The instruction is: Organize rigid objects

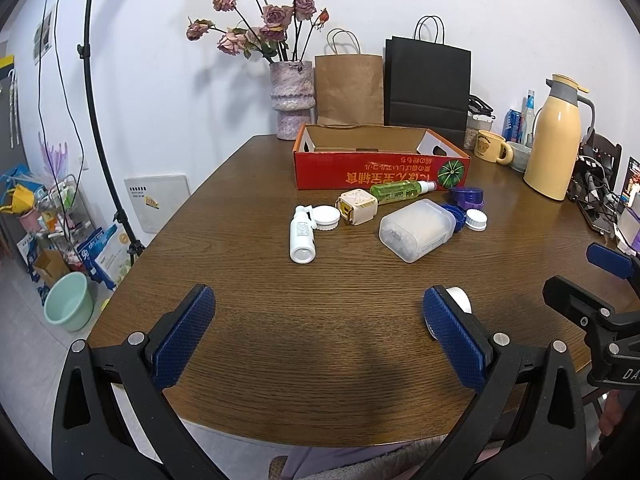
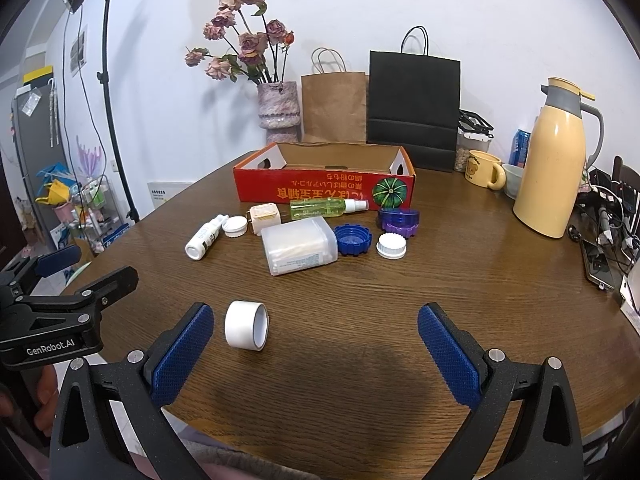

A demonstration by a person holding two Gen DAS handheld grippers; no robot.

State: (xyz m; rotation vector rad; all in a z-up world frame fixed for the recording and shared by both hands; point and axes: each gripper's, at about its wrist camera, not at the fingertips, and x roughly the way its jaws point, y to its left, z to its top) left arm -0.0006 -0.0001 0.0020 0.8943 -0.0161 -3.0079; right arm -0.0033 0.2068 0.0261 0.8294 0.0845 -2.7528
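Note:
On the brown table lie a white bottle (image 1: 302,233) (image 2: 203,237), a white cap (image 1: 327,218) (image 2: 235,226), a cream cube (image 1: 357,209) (image 2: 265,218), a green spray bottle (image 1: 400,191) (image 2: 326,208), a clear plastic box (image 1: 416,229) (image 2: 299,250), a blue lid (image 2: 353,240), a white lid (image 2: 391,245) and a purple case (image 2: 399,221). An empty red cardboard box (image 1: 376,170) (image 2: 324,190) stands behind them. A white tape roll (image 2: 245,324) lies near my right gripper's left finger. My left gripper (image 1: 320,320) and right gripper (image 2: 316,330) are open and empty.
A vase of roses (image 1: 290,100), a brown bag (image 1: 349,88) and a black bag (image 1: 427,84) stand at the back. A yellow thermos (image 2: 554,164), a mug (image 2: 482,169) and cables (image 2: 608,216) are at the right. A light stand (image 1: 104,140) stands left.

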